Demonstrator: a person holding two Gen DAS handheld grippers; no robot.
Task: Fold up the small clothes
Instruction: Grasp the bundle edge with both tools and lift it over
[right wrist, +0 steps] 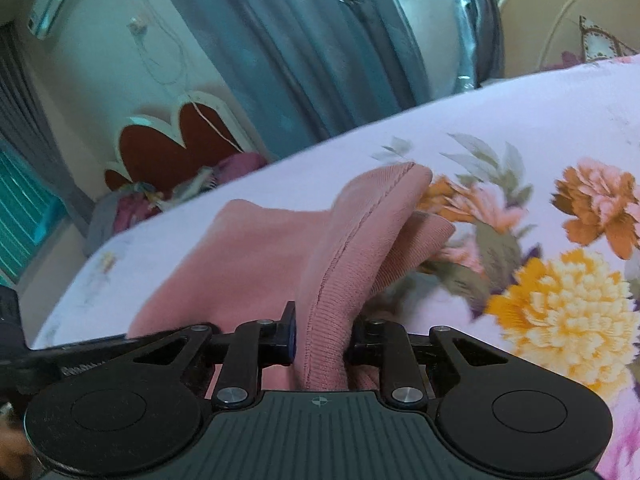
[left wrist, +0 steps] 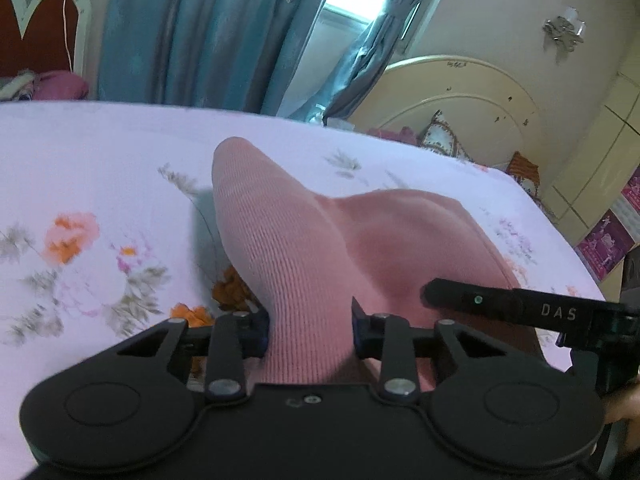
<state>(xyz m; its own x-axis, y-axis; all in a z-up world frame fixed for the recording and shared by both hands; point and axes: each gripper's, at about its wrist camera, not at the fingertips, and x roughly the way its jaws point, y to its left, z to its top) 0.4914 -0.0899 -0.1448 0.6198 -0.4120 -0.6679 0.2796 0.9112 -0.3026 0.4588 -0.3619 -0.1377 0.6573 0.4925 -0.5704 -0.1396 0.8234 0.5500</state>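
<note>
While on floral sheet, pink garment pinched in both grippers

You have a pink ribbed garment on a pale lilac sheet printed with orange, yellow and pink flowers and grey-green leaves. Your grippers are black; the curtains are blue-grey.
</note>
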